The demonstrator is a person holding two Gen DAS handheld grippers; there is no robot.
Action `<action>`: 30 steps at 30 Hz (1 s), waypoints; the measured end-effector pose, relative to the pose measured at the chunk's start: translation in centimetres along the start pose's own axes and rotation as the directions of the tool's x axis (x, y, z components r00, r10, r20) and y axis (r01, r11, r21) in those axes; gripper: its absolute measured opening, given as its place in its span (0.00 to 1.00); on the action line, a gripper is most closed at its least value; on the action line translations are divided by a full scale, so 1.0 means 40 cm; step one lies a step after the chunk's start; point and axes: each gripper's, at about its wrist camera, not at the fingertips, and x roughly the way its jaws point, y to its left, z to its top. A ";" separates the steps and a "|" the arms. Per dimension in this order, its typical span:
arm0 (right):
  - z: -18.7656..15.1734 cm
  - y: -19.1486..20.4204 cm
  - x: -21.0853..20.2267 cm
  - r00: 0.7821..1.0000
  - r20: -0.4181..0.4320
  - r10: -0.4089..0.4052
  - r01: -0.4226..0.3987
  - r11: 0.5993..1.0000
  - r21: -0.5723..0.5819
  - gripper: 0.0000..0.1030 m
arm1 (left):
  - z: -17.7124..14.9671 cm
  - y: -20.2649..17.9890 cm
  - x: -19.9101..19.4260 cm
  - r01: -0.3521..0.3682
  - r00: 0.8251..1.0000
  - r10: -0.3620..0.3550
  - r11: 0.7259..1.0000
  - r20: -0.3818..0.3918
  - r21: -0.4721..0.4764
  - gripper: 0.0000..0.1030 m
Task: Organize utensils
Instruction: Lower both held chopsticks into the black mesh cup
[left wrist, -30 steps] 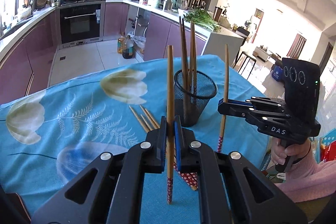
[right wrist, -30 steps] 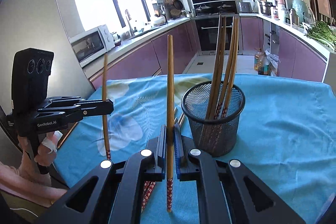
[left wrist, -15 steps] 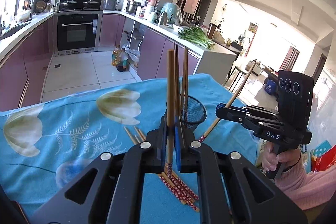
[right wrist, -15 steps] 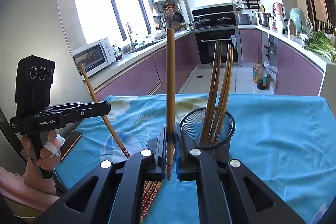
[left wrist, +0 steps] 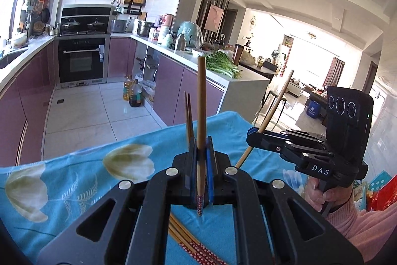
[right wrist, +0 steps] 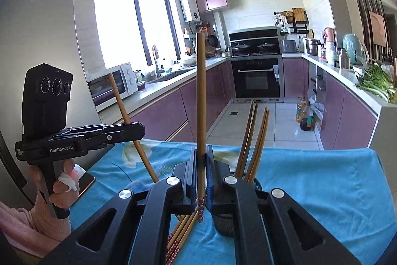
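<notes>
Holding one chopstick (left wrist: pixel 201 101) in each clamped gripper (left wrist: pixel 201 180) (right wrist: pixel 201 180), patterned tips down, I aim for the holder (right wrist: pixel 253 184).

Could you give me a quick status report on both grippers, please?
Left hand-held gripper shut on chopstick. Right hand-held gripper shut on second chopstick. Mesh holder below, loose chopsticks beside it.

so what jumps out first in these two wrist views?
Each gripper is clamped on one long wooden chopstick: the left gripper holds its brown wooden chopstick upright, and the right gripper does the same with its own. Behind the right one, a black wire-mesh cup with more chopsticks stands on the turquoise flowered tablecloth. Spare chopsticks lie loose on the cloth.
</notes>
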 end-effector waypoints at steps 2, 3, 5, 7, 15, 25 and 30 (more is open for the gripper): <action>0.014 -0.004 0.000 1.000 0.013 -0.007 0.007 1.000 -0.006 0.06 | 0.019 -0.009 -0.001 0.004 1.000 -0.004 1.000 0.013 0.011 0.07; 0.019 -0.006 -0.001 1.000 0.018 -0.010 0.010 1.000 -0.006 0.06 | 0.029 -0.015 0.001 0.003 1.000 -0.003 1.000 0.024 0.018 0.07; 0.031 -0.014 -0.004 0.999 0.032 -0.017 0.017 1.000 -0.003 0.06 | 0.043 -0.023 0.004 0.003 0.999 -0.004 1.000 0.036 0.028 0.07; 0.042 -0.022 -0.006 0.999 0.046 -0.024 0.024 1.000 -0.003 0.06 | 0.059 -0.032 0.009 -0.001 0.999 0.000 0.999 0.048 0.034 0.07; 0.049 -0.040 0.023 0.997 0.047 -0.057 0.057 0.998 0.006 0.06 | 0.093 -0.058 0.052 0.004 0.999 -0.007 0.998 0.048 0.060 0.07; 0.001 -0.068 0.115 0.994 -0.068 -0.080 0.083 0.996 0.036 0.06 | 0.044 -0.079 0.163 -0.034 0.996 0.044 0.992 -0.083 0.119 0.07; -0.019 -0.066 0.135 0.990 -0.128 -0.066 0.072 0.997 0.039 0.06 | 0.013 -0.070 0.201 -0.027 0.987 0.049 0.989 -0.155 0.142 0.07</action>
